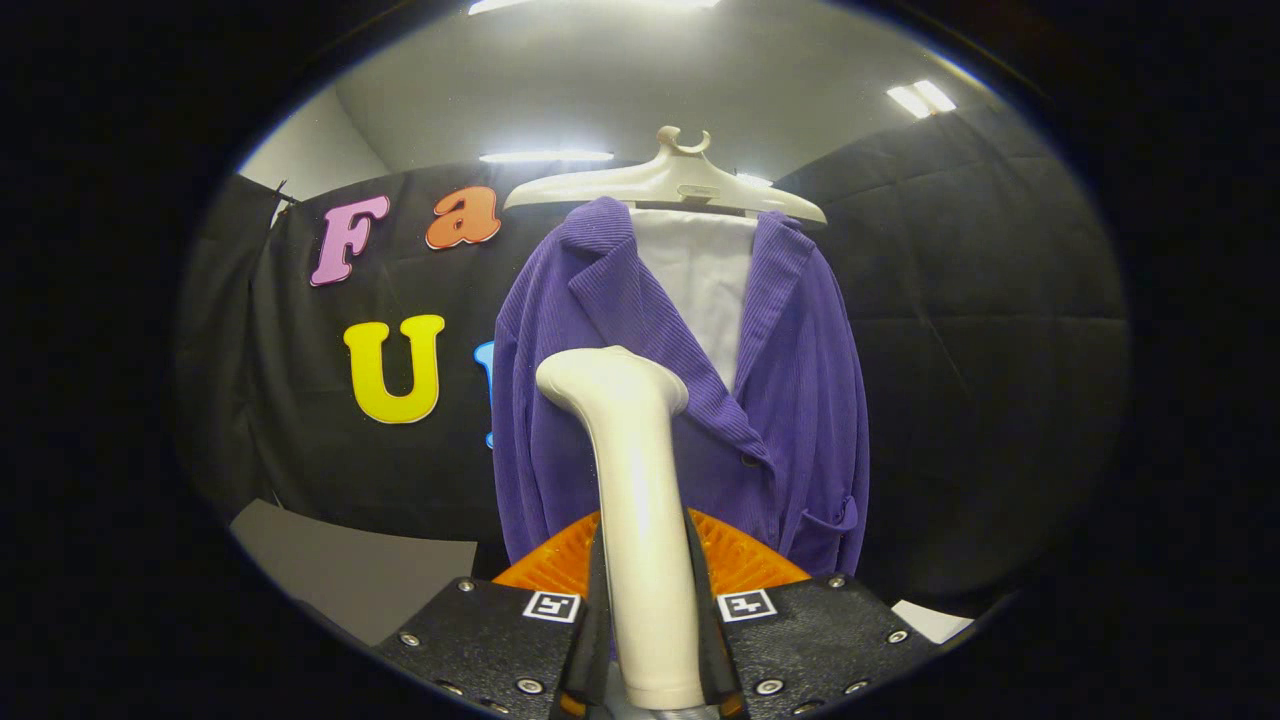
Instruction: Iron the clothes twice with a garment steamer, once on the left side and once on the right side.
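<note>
A purple corduroy jacket (800, 400) hangs over a white shirt (705, 280) on a cream hanger (665, 185), in front of the black booth wall. My gripper (645, 620) is shut on the white garment steamer (635, 520), both fingers (598, 620) pressing its handle from either side. The steamer stands upright between the fingers, and its head (610, 375) sits against or just before the jacket's left front panel, below the lapel. How close the head is to the cloth I cannot tell.
An orange ribbed part (745, 565) shows behind the steamer handle, just beyond the fingers. A grey surface (350, 575) lies low on the left, and a white patch (930, 620) low on the right. Black cloth walls surround the garment.
</note>
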Demonstrator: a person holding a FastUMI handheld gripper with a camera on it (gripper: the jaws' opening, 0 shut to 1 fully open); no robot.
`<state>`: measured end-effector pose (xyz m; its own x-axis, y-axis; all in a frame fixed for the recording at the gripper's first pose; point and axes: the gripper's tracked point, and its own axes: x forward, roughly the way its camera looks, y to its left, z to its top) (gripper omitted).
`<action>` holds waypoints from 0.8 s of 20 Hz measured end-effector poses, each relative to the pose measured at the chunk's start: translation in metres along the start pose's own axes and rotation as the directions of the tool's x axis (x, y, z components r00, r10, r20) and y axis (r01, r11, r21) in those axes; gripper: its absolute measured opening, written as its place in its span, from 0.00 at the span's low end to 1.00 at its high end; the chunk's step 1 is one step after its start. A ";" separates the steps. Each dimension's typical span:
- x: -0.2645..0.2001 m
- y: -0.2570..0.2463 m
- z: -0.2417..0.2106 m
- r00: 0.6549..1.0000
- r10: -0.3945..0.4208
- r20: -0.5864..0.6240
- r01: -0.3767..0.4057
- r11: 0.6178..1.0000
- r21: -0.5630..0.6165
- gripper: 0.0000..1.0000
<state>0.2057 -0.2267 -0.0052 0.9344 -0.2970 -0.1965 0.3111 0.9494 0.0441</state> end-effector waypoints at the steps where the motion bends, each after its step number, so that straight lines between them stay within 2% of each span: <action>1: -0.001 -0.002 -0.008 1.000 -0.012 -0.006 0.012 1.000 -0.007 0.35; 7: 0.006 -0.017 -0.067 0.993 -0.089 -0.073 0.085 0.994 -0.064 0.36; 16: 0.011 -0.025 -0.122 0.986 -0.161 -0.053 0.155 0.983 -0.099 0.35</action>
<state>0.1871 -0.2409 -0.1281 0.8618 -0.4398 -0.2529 0.4333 0.8973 -0.0841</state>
